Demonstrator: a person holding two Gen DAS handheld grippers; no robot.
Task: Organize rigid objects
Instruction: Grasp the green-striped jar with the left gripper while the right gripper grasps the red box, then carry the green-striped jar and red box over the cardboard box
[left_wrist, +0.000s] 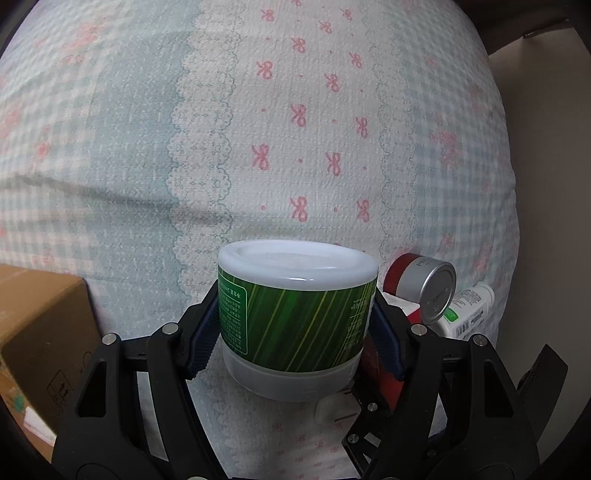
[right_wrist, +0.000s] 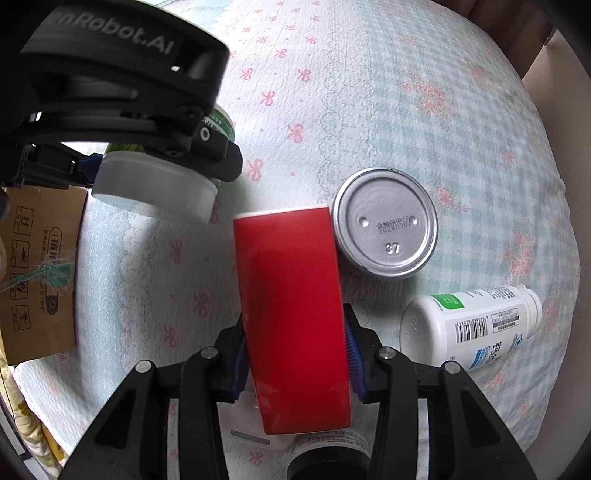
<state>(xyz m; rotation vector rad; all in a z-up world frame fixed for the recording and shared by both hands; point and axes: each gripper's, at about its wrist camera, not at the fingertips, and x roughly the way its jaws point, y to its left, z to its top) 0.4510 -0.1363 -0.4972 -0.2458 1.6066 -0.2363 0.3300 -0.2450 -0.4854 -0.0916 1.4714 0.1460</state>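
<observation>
My left gripper (left_wrist: 295, 332) is shut on a green-labelled white jar (left_wrist: 295, 317), held above the patterned bedsheet; the jar also shows in the right wrist view (right_wrist: 155, 184), under the left gripper's body at upper left. My right gripper (right_wrist: 295, 354) is shut on a red box (right_wrist: 291, 314), its blue pads on both long sides. A silver-bottomed can (right_wrist: 384, 221) lies just right of the red box's far end. A white pill bottle (right_wrist: 469, 328) lies on its side further right. The can (left_wrist: 424, 288) and the bottle (left_wrist: 465, 310) also show right of the jar.
A cardboard box stands at the left edge of the bed (right_wrist: 40, 266), also in the left wrist view (left_wrist: 40, 332). A white flat object (right_wrist: 251, 432) and a dark-capped container (right_wrist: 325, 458) lie under the red box. The bed's right edge (right_wrist: 554, 184) drops off.
</observation>
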